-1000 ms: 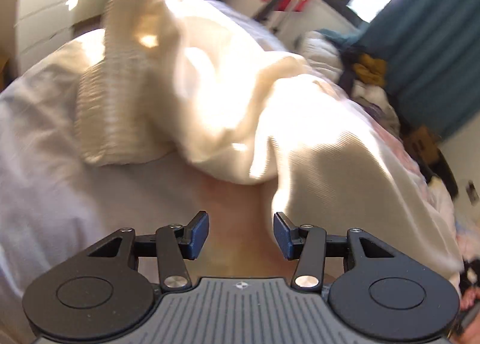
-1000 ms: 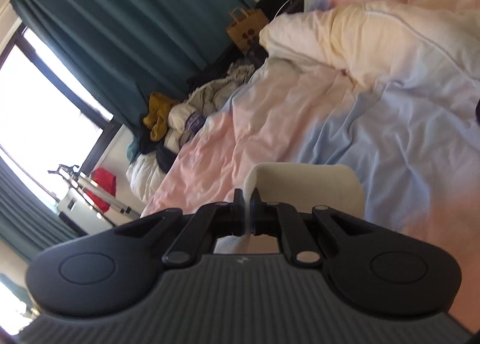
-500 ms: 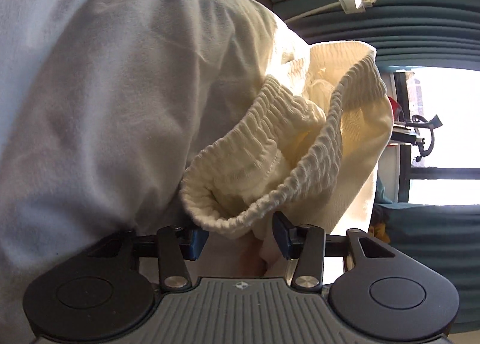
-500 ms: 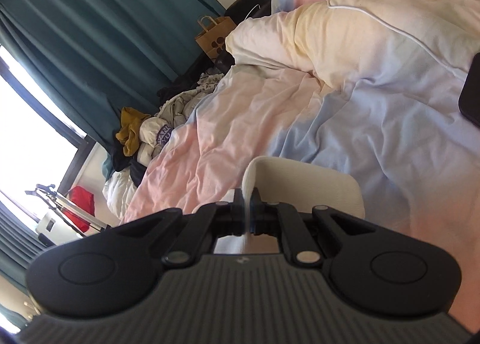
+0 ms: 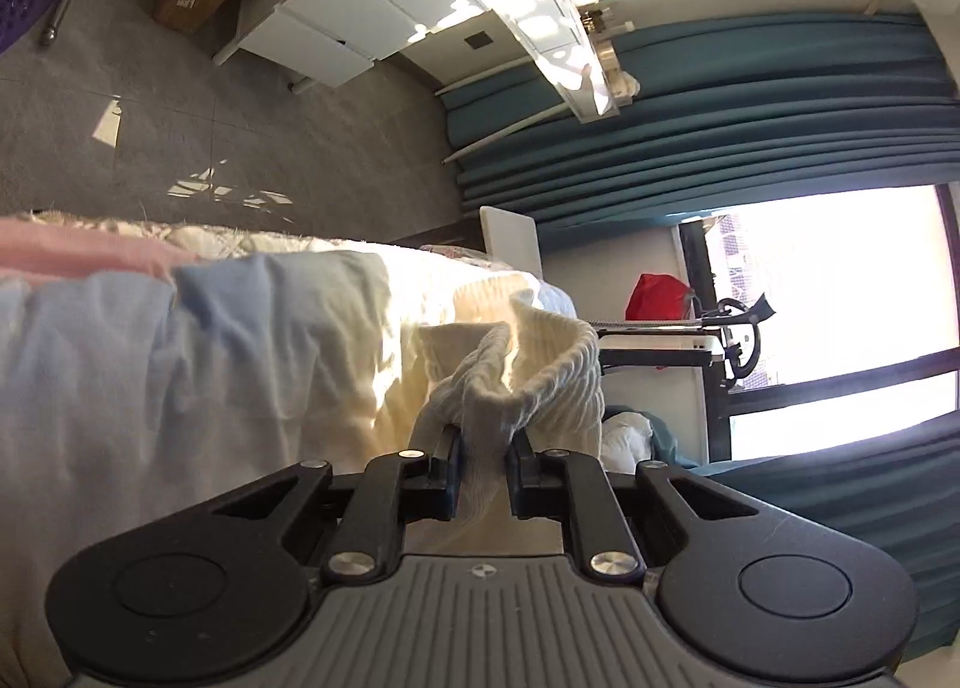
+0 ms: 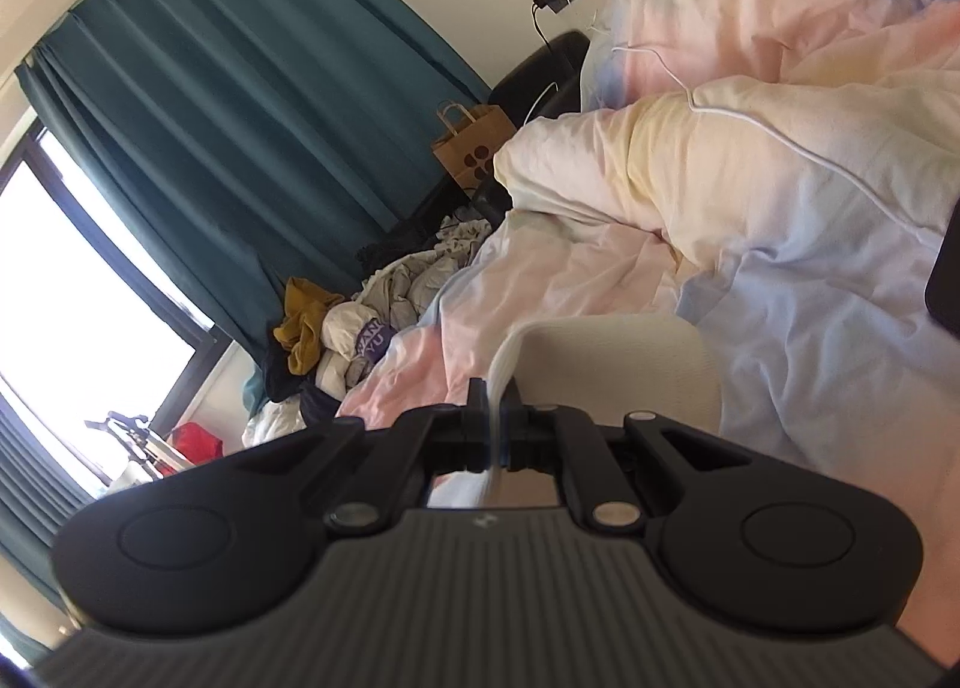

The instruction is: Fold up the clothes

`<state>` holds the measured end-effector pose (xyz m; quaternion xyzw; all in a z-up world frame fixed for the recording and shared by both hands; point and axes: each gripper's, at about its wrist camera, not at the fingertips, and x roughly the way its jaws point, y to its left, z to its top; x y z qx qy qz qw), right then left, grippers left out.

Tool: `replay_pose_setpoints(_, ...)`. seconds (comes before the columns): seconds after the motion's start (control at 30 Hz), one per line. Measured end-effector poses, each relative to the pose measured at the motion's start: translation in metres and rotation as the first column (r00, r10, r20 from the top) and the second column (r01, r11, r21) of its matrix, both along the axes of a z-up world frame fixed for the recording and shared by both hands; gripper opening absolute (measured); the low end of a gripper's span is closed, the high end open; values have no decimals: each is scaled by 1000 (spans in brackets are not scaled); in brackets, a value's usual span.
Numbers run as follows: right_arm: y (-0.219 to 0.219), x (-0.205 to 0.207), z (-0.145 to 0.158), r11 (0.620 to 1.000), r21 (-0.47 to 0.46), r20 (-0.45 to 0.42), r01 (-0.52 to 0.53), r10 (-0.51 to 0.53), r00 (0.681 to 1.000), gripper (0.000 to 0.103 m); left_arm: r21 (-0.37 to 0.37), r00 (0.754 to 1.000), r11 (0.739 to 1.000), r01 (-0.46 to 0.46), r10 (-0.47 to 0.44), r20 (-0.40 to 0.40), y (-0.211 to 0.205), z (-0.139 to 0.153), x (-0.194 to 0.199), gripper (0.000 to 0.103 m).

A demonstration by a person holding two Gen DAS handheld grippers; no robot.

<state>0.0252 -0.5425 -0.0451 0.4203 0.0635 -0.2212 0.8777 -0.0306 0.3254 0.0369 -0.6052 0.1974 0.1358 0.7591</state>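
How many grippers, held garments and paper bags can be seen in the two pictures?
Grippers: 2, the left gripper and the right gripper, each shut on cream cloth.
Held garments: 1, the cream garment, though one piece is a guess.
Paper bags: 1, the brown bag.
Total: 4

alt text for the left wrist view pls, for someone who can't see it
The left hand-held gripper is shut on the ribbed waistband of a cream garment, which bunches up just past the fingers. Behind it lies a bed with pale blue and cream bedding, and beyond that a grey floor, white drawers, teal curtains and a bright window.
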Motion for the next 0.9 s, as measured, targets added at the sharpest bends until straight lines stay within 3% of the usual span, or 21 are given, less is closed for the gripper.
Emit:
replay_pose_setpoints(0.13,3,-16,15,997,-71,71,43,-38,997,6,7,1000,1000,8,-8,-28,30,18,-21,15)
replay_pose_setpoints(0.27,10,-30,24,988,-121,16,98,-96,995,6,25,993,999,36,-33,-116,43,6,-43,15)
replay_pose_setpoints(0.4,0,-41,2,991,34,-186,130,-121,975,6,-15,977,998,59,-61,-203,52,-33,-63,16)
replay_pose_setpoints(0.5,-17,-49,-32,952,241,-297,190,-114,948,6,-44,973,996,75,-83,-216,56,-53,-73,16)
replay_pose_setpoints(0.57,-19,-55,-46,916,323,-315,239,-134,940,6,-52,974,994,92,-101,-201,58,-59,-76,17)
replay_pose_setpoints(0.63,-16,-57,-46,912,314,-330,265,-157,931,8,-35,974,992,118,-123,-191,57,-56,-78,19)
replay_pose_setpoints(0.77,-9,-60,-38,919,260,-333,295,-201,921,9,63,971,983,172,-159,-178,47,-41,-80,32)
replay_pose_setpoints(0.87,-11,-62,-34,918,241,-332,315,-227,916,10,164,973,969,187,-159,-168,35,-22,-83,60)
replay_pose_setpoints(0.9,-12,-63,-32,917,233,-333,324,-238,912,12,209,973,959,193,-160,-167,29,-14,-84,62)
